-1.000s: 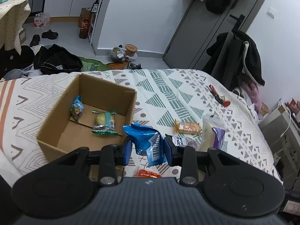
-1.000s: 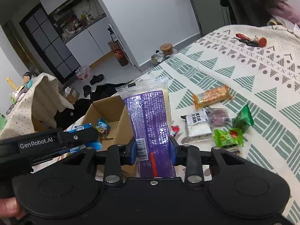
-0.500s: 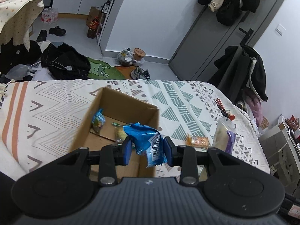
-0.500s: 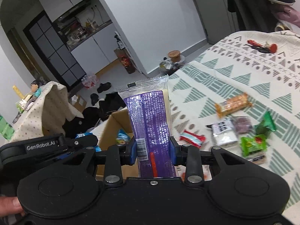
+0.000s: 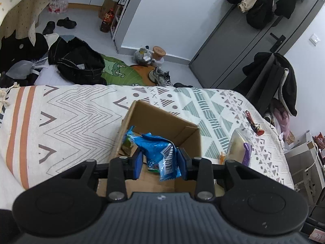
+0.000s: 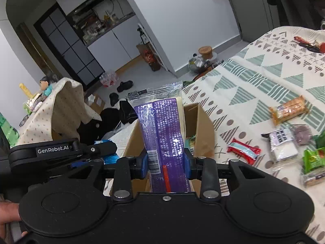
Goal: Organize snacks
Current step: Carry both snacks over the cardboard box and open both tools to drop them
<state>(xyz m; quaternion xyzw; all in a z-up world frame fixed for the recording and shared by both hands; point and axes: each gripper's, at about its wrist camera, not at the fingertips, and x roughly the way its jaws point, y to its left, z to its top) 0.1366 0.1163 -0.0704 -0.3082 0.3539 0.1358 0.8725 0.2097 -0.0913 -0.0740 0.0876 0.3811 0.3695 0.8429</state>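
Left gripper point(image 5: 159, 160) clamps blue snack packet point(image 5: 160, 153) over cardboard box point(image 5: 162, 120) at frame centre, poised for dropping. Right gripper point(image 6: 166, 165) pinches purple-wrapped packet point(image 6: 162, 134), waiting alongside.

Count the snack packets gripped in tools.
2. A crinkled blue foil packet is in the left tool above the open brown cardboard box; a long purple-and-clear plastic packet is in the right tool.

- Left gripper point(image 5: 159, 162): matte black ribbed body, two round side discs, silver screws, blue jaw pads.
- Right gripper point(image 6: 165, 163): the same black build; white "GenRobot.AI" lettering shows on the left one's side.
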